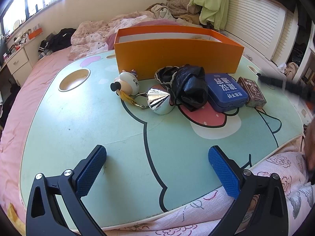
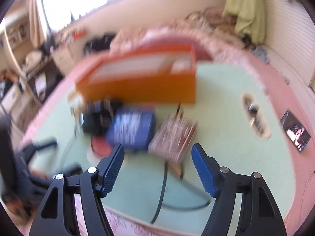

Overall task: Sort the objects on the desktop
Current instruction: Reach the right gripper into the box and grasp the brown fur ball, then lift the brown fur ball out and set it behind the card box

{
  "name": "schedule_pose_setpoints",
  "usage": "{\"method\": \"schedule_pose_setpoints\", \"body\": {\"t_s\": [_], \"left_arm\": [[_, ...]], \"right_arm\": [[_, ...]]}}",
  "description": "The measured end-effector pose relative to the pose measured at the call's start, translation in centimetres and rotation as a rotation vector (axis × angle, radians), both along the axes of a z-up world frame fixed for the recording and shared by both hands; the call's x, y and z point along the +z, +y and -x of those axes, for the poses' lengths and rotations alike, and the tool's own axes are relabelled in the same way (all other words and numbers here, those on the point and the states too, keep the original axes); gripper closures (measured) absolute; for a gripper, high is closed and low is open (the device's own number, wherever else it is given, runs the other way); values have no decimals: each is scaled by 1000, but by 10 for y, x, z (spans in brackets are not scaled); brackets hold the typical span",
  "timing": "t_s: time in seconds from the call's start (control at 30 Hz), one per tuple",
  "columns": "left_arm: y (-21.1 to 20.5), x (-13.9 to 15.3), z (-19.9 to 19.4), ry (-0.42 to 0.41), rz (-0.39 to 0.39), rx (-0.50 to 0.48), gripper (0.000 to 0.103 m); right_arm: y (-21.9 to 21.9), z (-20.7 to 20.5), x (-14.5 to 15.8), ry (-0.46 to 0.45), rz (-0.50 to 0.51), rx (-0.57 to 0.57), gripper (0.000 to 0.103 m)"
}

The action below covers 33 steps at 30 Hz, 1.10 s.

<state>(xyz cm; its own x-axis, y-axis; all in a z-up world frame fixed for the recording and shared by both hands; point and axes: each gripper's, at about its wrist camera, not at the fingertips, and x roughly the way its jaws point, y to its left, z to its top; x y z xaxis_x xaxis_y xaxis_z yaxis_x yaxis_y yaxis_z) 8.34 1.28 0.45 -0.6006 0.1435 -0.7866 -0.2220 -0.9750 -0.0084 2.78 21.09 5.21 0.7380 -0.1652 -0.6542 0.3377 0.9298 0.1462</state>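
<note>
Jaws of the left gripper (image 1: 157, 169) gape wide and empty over bare counter (image 1: 78, 129) at lower frame; jaws of the right gripper (image 2: 158, 170) stand part-open, nothing between them, just short of the brown card box (image 2: 173, 139). Clutter sits mid-frame against the orange box (image 1: 177, 59): figurine keychain (image 1: 126, 85), silver cone (image 1: 159, 101), black bag (image 1: 189, 86), blue tin (image 1: 226, 92). Risk, as I judge it: packed items get nudged in a grab; room lies lower left.

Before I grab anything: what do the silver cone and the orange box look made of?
Silver cone: mirror-bright, faceted, with sharp reflections; looks like chrome-plated plastic or metal, I cannot tell which. Orange box: matte, flat, thin walls with a white inside; looks like cardboard.
</note>
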Motion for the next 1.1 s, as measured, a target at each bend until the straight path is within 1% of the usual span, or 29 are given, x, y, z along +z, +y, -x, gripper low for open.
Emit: {"method": "schedule_pose_setpoints", "body": {"t_s": [0.03,0.07,0.1,0.13,0.2,0.23,0.27,0.3,0.33,0.37,0.4,0.43,0.47,0.5,0.57,0.6,0.63,0.7,0.73,0.77,0.8,0.83,0.87,0.9,0.93,0.97,1.0,1.07,1.1], "left_arm": [[-1,0,2,0,1,-2,0],[-1,0,2,0,2,-5,0],[0,2,3,0,2,-7,0],[-1,1,3,1,2,-7,0],[-3,4,4,5,1,-6,0],[-4,9,2,8,1,-6,0],[-3,12,2,9,0,-6,0],[-3,13,0,11,0,-7,0],[-2,14,-1,12,-1,-8,0],[-1,15,-2,12,-2,-9,0],[-2,15,-2,14,-2,-10,0],[0,16,-6,15,-2,-10,0],[1,17,-7,16,-3,-11,0],[1,17,-7,17,-4,-12,0],[1,18,-8,19,-5,-13,0],[1,18,-7,19,-5,-13,0],[0,18,-7,20,-5,-14,0],[0,19,-8,22,-6,-15,0],[0,19,-8,22,-7,-15,0],[0,19,-8,22,-6,-16,0],[0,19,-8,21,-5,-16,0],[0,19,-8,22,-7,-16,0],[0,19,-8,21,-6,-16,0],[0,19,-8,21,-5,-16,0],[0,19,-8,22,-5,-16,0],[0,19,-8,21,-6,-16,0],[0,19,-8,21,-6,-16,0],[0,19,-7,21,-5,-12,0],[0,19,-7,20,-5,-12,0]], "right_arm": [[-3,-6,12,-18,25,-4,31],[-5,-18,31,-29,67,-3,31],[-10,-38,47,-15,94,14,31],[-10,-49,56,5,104,28,31],[-20,-94,67,83,113,55,34],[-28,-123,65,149,96,71,36],[-33,-142,60,200,73,82,40],[-40,-166,50,273,41,90,51],[-45,-177,42,320,23,88,61],[-55,-196,28,395,-9,75,63],[-62,-209,15,448,-47,58,63],[-63,-213,7,475,-70,45,63],[-67,-222,-2,506,-83,27,63],[-67,-226,-7,523,-72,16,63],[-65,-236,-15,573,9,-7,62],[-62,-241,-20,606,33,-12,61],[-61,-245,-28,647,51,-18,58],[-56,-248,-34,659,93,-15,52],[-51,-249,-40,679,109,-1,51],[-46,-251,-43,694,149,5,50],[-43,-252,-42,678,163,17,62],[-39,-250,-41,674,133,42,66],[-39,-248,-38,663,124,47,66],[-37,-243,-31,636,137,43,66],[-35,-239,-21,602,157,40,66],[-34,-231,-6,546,161,47,66],[-35,-222,9,492,134,53,66],[-41,-194,41,371,26,61,65],[-42,-184,49,342,-12,66,65]]}}
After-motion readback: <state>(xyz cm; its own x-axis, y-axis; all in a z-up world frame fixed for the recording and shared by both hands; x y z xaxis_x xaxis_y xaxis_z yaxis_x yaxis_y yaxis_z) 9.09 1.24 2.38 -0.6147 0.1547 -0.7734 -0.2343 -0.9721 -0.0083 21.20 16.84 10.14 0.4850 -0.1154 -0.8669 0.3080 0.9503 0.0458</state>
